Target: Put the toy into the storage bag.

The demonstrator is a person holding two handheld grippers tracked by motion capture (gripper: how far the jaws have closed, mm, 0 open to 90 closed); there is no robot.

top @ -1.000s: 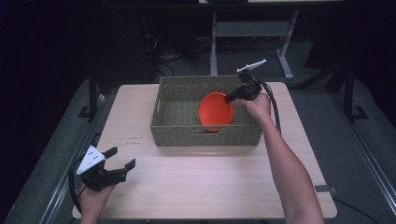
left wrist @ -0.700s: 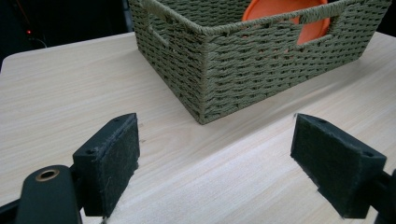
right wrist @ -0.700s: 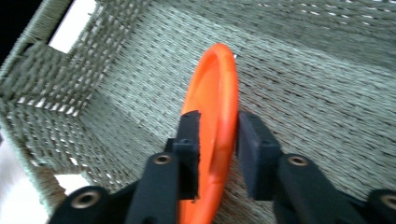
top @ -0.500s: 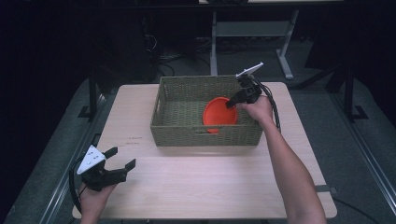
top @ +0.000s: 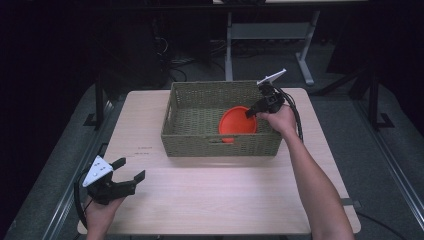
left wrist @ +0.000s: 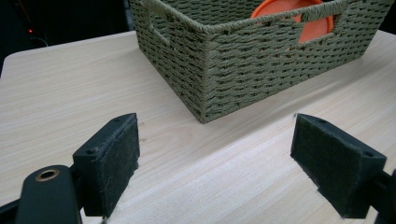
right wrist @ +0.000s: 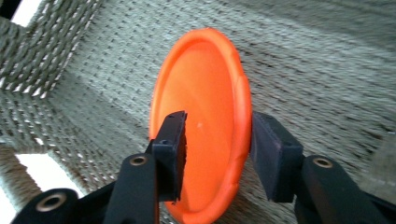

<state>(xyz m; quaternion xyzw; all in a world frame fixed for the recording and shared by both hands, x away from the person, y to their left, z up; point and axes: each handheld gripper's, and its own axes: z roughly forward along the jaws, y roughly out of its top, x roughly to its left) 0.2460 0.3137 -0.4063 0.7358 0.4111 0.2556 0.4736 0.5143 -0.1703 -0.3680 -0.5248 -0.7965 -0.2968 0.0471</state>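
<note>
Woven basket [top: 200, 107] upper centre on desk [top: 225, 200], right tongs [top: 253, 111] straddling tilted orange plate [top: 236, 122] rim inside, grip uncertain, left tongs [top: 131, 170] lower left, released.

A dim lab or workshop space: a pale wood-grain table [top: 200, 200] on grey carpet, white metal desk legs [top: 305, 65] and loose cables [top: 175, 60] behind it.

rough woven basket [top: 200, 140], smooth plastic plate [right wrist: 205, 93]

Left gripper [top: 122, 176] rests with jaws spread; right gripper [top: 254, 110] jaws nearly closed.
</note>
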